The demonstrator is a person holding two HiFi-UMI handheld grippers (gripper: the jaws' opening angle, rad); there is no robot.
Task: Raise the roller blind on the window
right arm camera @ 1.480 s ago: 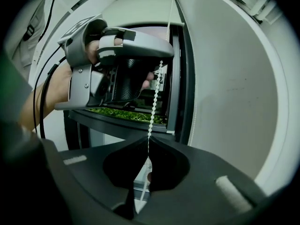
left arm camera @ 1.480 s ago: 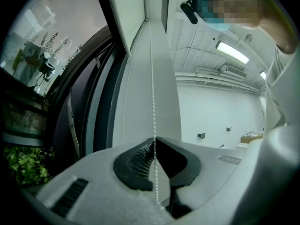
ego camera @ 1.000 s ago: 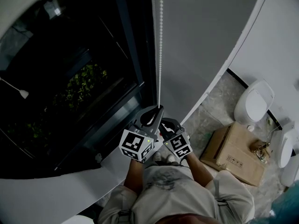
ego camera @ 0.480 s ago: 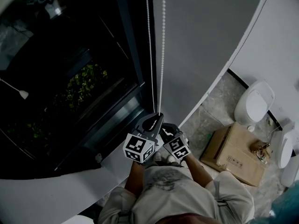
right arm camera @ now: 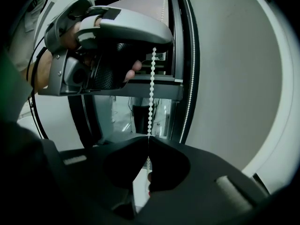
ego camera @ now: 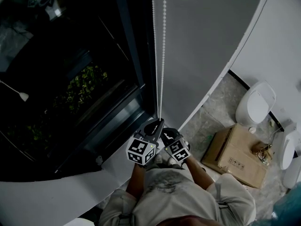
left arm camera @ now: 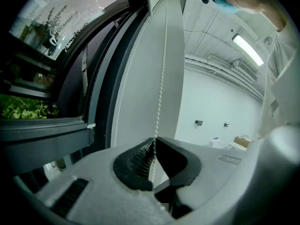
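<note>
A white bead chain (ego camera: 162, 51) hangs in two strands along the dark window frame (ego camera: 136, 55), beside a grey panel (ego camera: 202, 46). The blind's fabric I cannot make out. In the head view both grippers meet at the chain's lower end, just in front of the person's chest. My left gripper (ego camera: 159, 121) is the upper one and my right gripper (ego camera: 165, 133) sits just under it. In the left gripper view my left gripper (left arm camera: 153, 142) is shut on the bead chain (left arm camera: 159, 93). The right gripper view shows my right gripper (right arm camera: 148, 138) shut on the bead chain (right arm camera: 151, 93) below the left gripper (right arm camera: 161, 43).
Green plants (ego camera: 87, 81) show through the dark glass. A pale window sill (ego camera: 70, 192) runs below it. A cardboard box (ego camera: 237, 154) and white sanitary fixtures (ego camera: 256, 102) stand on the stone floor to the right.
Both grippers have come down towards the person with the chain held in them. A second strand of the chain now shows beside the first.
</note>
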